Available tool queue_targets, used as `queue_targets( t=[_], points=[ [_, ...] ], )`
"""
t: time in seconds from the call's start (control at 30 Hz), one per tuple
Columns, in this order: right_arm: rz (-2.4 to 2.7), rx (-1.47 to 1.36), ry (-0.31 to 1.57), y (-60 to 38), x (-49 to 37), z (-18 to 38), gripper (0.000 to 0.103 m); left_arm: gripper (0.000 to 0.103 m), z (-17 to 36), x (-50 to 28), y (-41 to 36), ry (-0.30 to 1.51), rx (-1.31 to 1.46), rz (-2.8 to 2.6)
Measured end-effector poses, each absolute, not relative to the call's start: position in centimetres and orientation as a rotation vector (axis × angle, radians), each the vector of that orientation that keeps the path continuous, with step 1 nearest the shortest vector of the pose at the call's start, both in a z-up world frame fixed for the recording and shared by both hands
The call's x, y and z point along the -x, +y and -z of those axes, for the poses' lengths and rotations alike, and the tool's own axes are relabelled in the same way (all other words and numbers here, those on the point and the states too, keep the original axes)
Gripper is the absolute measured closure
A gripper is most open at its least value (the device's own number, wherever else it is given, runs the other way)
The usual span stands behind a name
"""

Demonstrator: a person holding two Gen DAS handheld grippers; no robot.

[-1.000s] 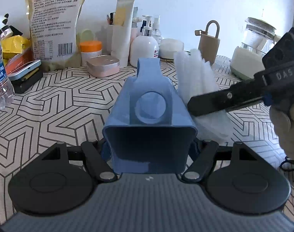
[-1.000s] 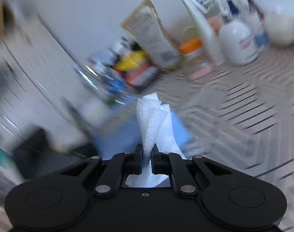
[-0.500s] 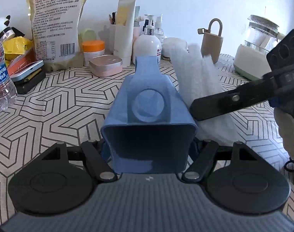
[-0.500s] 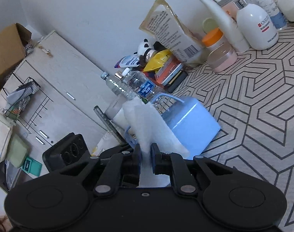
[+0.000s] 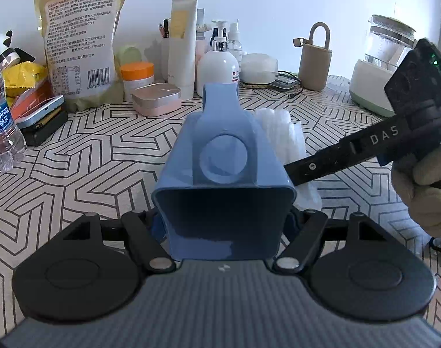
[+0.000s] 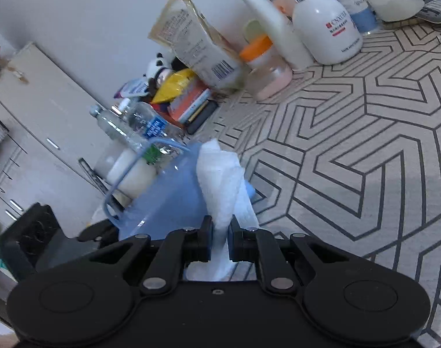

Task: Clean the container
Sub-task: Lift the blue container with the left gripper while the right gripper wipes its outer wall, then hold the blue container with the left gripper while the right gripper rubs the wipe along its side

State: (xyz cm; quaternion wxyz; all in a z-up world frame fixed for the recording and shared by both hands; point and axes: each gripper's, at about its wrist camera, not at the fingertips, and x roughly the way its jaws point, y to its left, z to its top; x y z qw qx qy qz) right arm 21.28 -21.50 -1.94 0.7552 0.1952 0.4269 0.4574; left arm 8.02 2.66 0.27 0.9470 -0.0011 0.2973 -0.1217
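Note:
A blue plastic container (image 5: 223, 174) lies on its side between the jaws of my left gripper (image 5: 223, 220), which is shut on it; its handle points away from me. My right gripper (image 6: 220, 232) is shut on a folded white paper towel (image 6: 220, 191). In the left wrist view that towel (image 5: 281, 133) rests against the container's right side, with a right gripper finger (image 5: 322, 165) reaching in from the right and a gloved hand (image 5: 420, 191) behind it. In the right wrist view the container (image 6: 168, 200) sits just left of the towel.
The table has a geometric patterned cloth (image 5: 90, 150). Along the back wall stand a food bag (image 5: 81, 46), an orange-lidded jar (image 5: 138, 76), a pink tin (image 5: 156, 98), a white pump bottle (image 5: 219, 63), a beige bottle (image 5: 314, 61) and a kettle (image 5: 380, 63). A water bottle (image 5: 1, 127) is at the left.
The towel in my right gripper has slid lower along the container's right side. The right wrist view has gone from blurred to steady. The left gripper holds still.

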Motion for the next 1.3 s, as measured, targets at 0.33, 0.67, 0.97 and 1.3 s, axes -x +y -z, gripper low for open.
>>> queue_targets(
  t=[0.33, 0.67, 0.97, 1.3],
  points=[
    [-1.044, -0.289, 0.859, -20.4, -19.4, 0.5, 0.092, 0.03, -0.2, -7.9, 3.4, 0.606, -0.009, 0.287],
    [-1.013, -0.158, 0.792, -19.2, -17.6, -1.2, 0.092, 0.026, -0.2, -8.0, 3.4, 0.617, -0.012, 0.281],
    [-1.014, -0.095, 0.749, -18.5, -16.2, -2.2, 0.092, 0.025, 0.1, -8.5, 3.7, 0.649, 0.016, 0.267],
    [-1.062, -0.111, 0.729, -18.5, -15.5, -2.7, 0.092, 0.023, 0.1, -8.5, 3.5, 0.653, 0.017, 0.262]
  ],
)
